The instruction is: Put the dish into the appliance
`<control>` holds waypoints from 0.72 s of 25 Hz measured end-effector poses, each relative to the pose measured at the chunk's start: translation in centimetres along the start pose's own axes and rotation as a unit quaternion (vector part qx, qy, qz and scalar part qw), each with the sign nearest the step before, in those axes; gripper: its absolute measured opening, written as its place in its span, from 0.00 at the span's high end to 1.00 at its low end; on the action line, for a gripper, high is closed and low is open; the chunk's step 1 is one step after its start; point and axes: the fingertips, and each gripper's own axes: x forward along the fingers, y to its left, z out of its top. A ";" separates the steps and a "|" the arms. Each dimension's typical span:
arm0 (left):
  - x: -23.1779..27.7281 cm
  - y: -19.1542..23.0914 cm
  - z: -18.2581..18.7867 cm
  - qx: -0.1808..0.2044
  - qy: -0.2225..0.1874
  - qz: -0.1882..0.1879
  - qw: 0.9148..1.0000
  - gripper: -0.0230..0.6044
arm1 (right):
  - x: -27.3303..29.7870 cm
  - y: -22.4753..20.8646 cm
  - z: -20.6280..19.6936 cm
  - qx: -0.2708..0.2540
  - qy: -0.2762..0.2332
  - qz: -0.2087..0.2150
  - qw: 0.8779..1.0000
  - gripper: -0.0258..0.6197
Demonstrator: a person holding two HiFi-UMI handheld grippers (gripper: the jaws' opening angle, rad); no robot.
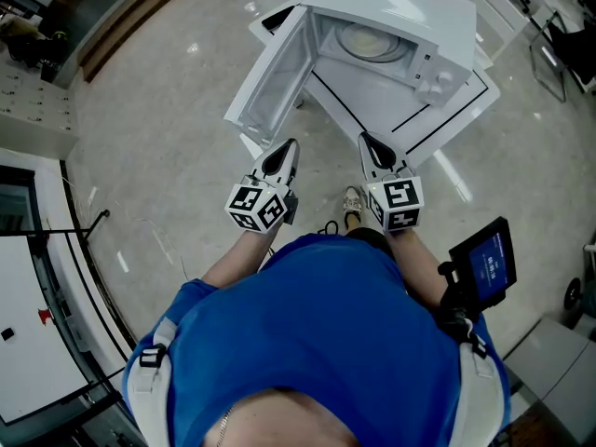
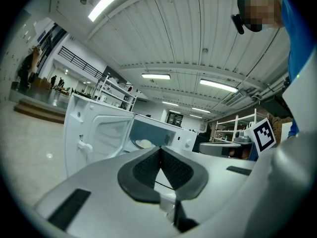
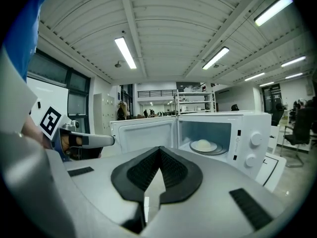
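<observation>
A white microwave (image 1: 410, 26) stands on a white table with its door (image 1: 272, 77) swung open to the left. Inside it a pale dish (image 3: 203, 145) rests on the glass turntable; the same dish (image 1: 372, 41) shows from above and, small, in the left gripper view (image 2: 144, 143). My left gripper (image 1: 288, 147) hangs in front of the open door, jaws shut with nothing between them. My right gripper (image 1: 368, 142) hangs just before the oven's opening, also shut and empty. Both are short of the cavity and touch nothing.
The white table (image 1: 466, 110) carries black outline marks. Pale floor (image 1: 158, 138) lies left of it. A handheld screen (image 1: 489, 261) sits at the person's right hip. Shelving (image 3: 195, 100) and distant people stand far back in the hall. A chair (image 3: 299, 130) is at the right.
</observation>
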 end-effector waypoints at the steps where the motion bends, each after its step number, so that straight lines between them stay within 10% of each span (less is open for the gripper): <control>1: -0.8 -0.2 0.6 0.000 -0.003 -0.003 1.000 0.95 | -0.5 0.7 0.5 -0.001 -0.001 -0.002 1.000 0.96; 18: -5.6 -2.5 3.3 -0.006 -0.019 -0.025 0.999 0.95 | -4.3 5.2 3.4 -0.009 -0.012 -0.012 1.000 0.96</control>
